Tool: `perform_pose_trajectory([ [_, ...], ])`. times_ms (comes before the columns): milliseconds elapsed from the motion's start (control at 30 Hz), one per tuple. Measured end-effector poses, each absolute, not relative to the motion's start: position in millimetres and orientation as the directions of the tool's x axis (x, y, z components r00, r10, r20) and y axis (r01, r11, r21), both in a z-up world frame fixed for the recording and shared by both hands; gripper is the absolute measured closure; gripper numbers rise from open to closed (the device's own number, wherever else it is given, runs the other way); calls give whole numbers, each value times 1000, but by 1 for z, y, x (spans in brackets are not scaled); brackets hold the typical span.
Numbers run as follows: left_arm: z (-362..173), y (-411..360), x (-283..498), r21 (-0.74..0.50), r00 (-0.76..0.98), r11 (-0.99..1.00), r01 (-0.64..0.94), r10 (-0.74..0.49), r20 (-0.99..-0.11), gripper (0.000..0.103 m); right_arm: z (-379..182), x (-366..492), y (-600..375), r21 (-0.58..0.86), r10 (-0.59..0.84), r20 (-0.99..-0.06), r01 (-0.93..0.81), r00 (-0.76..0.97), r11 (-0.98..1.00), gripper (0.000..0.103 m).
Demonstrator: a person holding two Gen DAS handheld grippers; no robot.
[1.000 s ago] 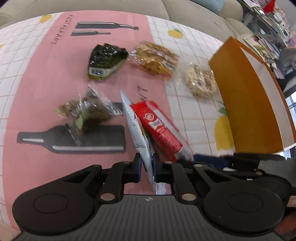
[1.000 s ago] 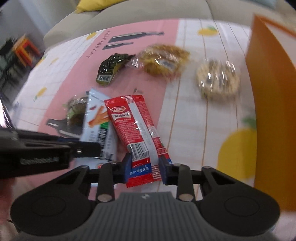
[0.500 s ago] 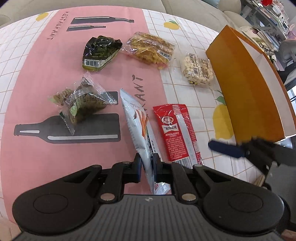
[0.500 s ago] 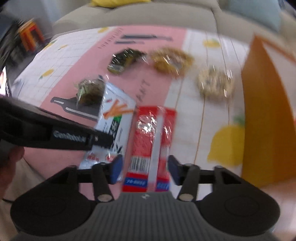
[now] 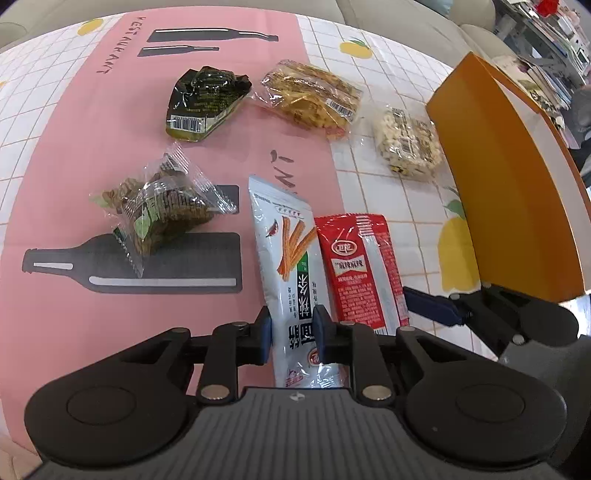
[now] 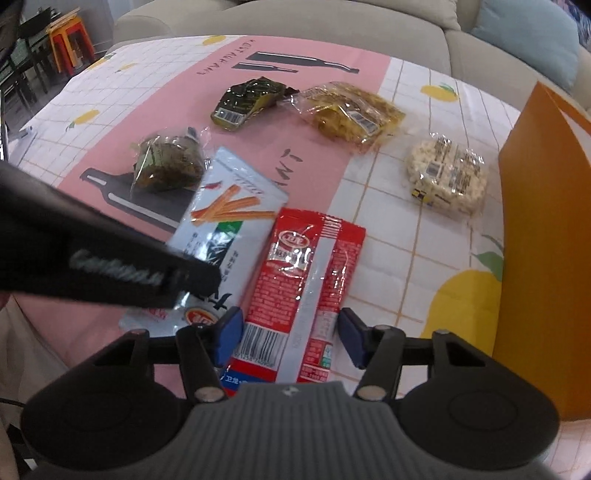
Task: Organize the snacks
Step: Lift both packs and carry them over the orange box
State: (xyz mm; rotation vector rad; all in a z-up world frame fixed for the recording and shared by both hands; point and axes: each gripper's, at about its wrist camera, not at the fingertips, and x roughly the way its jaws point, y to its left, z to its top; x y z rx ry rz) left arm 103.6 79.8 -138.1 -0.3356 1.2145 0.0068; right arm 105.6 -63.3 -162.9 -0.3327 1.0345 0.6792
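The left hand-held gripper [image 5: 291, 328] has its jaws slightly apart around the lower part of a white snack packet [image 5: 291, 266] printed with orange sticks; the packet appears to lie flat on the counter [image 5: 66, 155], and whether the pads still press its edges is hard to tell. The right hand-held gripper [image 6: 290, 334] stands with its blue-padded fingers [image 6: 351, 338] spread wide on either side of a red snack packet [image 6: 306, 273], clear of both edges. The red packet lies flat just beside the white one, their long sides touching or nearly so, on the pink-and-white cloth. Farther back on the counter lie a dark green foil packet [image 5: 205, 103], a clear bag of yellow fried strips [image 5: 310, 99], a clear pack of pale puffed pieces [image 5: 406, 144] and a clear wrapper of brown-green snack [image 5: 159, 206], each set apart from the others. An orange box [image 5: 517, 192] stands upright at the right side, near the pale pack. A beige sofa [image 6: 295, 14] runs behind the counter.
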Motion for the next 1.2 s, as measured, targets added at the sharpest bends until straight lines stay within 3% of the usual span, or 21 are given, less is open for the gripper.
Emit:
perform_pose_trajectory([
  [233,-140,72,109,-227,357,958,-178,-152,-922,82,-162,104,-65,63,372,-860,-649,351,759,66],
  [400,-131,71,108,-242,387,954,-177,-158,-908,94,-162,110,-66,97,379,-863,-627,334,773,74],
  [800,-89,65,97,-271,476,950,-151,-170,-863,95,-129,113,-94,146,405,-841,-569,359,809,77],
  [1200,-22,40,94,-297,569,953,-61,-211,-795,95,-54,107,-135,158,460,-780,-578,424,800,77],
])
